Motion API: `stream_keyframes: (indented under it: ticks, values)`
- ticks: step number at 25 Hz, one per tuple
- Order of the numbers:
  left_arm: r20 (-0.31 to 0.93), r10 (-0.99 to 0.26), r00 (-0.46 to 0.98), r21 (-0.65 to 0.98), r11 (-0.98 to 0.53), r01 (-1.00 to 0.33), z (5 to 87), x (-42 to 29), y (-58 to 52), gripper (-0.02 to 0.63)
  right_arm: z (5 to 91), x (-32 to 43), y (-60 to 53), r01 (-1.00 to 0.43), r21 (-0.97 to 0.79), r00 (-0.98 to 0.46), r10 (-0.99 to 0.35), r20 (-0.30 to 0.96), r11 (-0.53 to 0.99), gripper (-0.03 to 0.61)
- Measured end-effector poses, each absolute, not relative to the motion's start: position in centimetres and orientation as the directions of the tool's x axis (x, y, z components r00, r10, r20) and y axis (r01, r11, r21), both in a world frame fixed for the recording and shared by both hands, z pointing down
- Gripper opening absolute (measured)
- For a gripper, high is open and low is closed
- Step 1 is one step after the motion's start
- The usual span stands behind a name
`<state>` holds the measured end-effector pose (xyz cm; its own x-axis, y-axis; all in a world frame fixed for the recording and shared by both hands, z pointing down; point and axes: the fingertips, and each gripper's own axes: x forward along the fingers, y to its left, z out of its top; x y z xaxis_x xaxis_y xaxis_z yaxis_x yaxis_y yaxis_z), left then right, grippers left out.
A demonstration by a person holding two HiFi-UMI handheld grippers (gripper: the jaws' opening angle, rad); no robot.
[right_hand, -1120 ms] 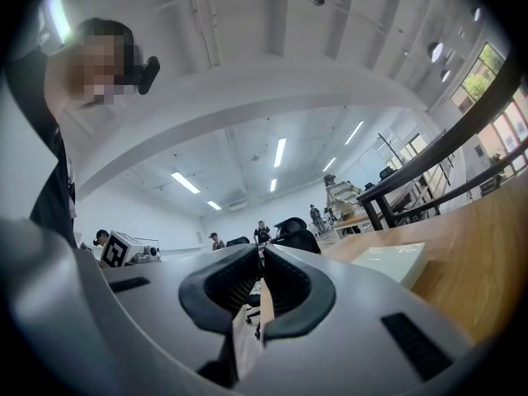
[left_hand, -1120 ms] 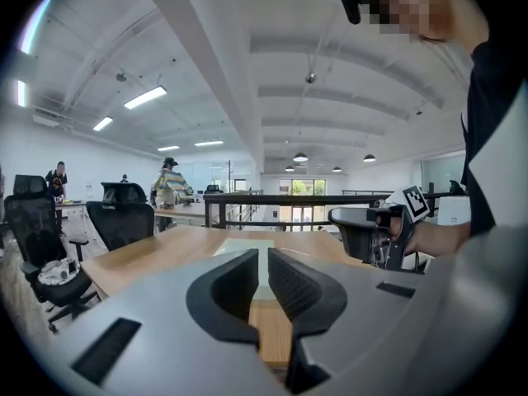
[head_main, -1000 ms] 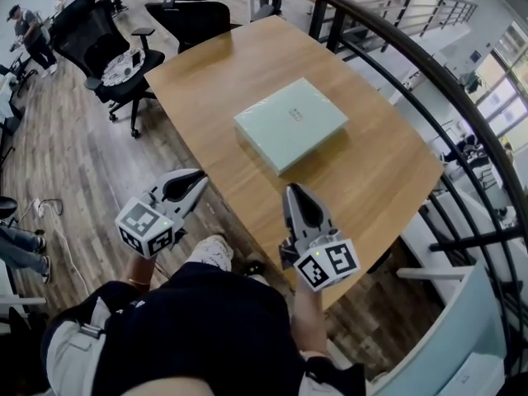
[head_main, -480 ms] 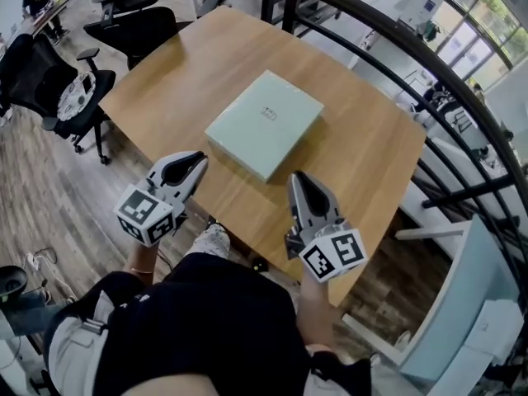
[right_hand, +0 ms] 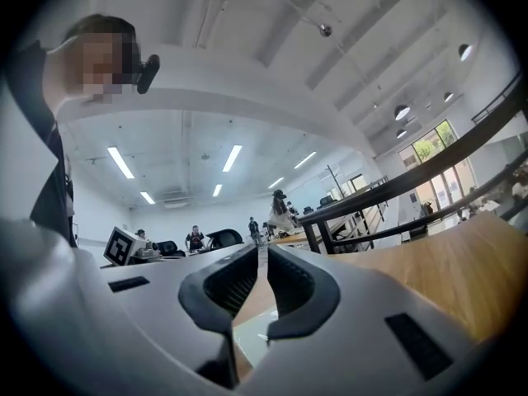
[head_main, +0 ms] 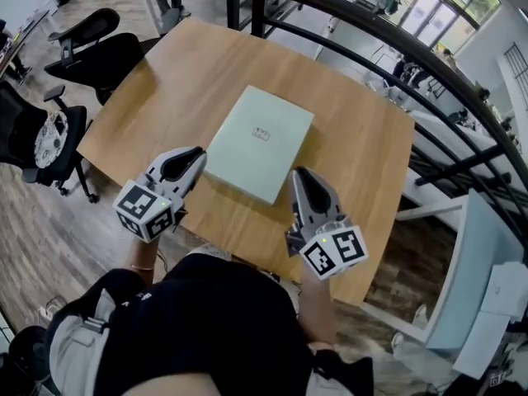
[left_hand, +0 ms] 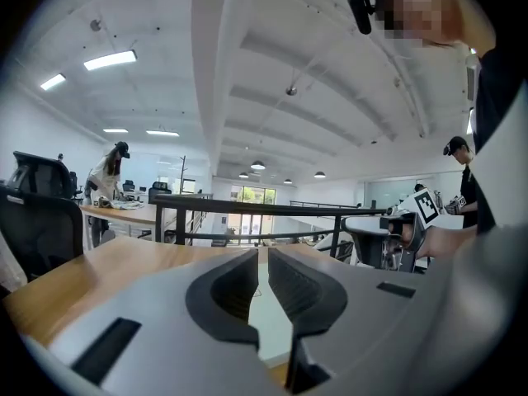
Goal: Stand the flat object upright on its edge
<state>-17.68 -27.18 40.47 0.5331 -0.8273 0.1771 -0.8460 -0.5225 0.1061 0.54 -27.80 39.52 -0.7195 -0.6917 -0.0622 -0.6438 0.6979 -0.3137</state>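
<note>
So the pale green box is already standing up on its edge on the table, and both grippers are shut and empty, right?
Not quite. The pale green box lies flat on the table, not on its edge; the head view shows it. The left gripper and right gripper are indeed shut and empty.

I am looking down at a light-brown wooden table (head_main: 169,77) with rounded corners, which is carrying a flat, pale green square box (head_main: 260,143) that is lying on its broad face toward my side.
</note>
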Motion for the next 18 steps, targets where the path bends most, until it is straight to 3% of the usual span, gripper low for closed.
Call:
stream_keyframes:
  ticks: [18]
  values:
    - [0.197,-0.65,0.734,0.153,-0.719,-0.678,42.0,-19.8,-37.7,0.047,40.7,-2.2,-34.0,-0.807,-0.296,-0.541,-0.841,0.024,0.511,0.035]
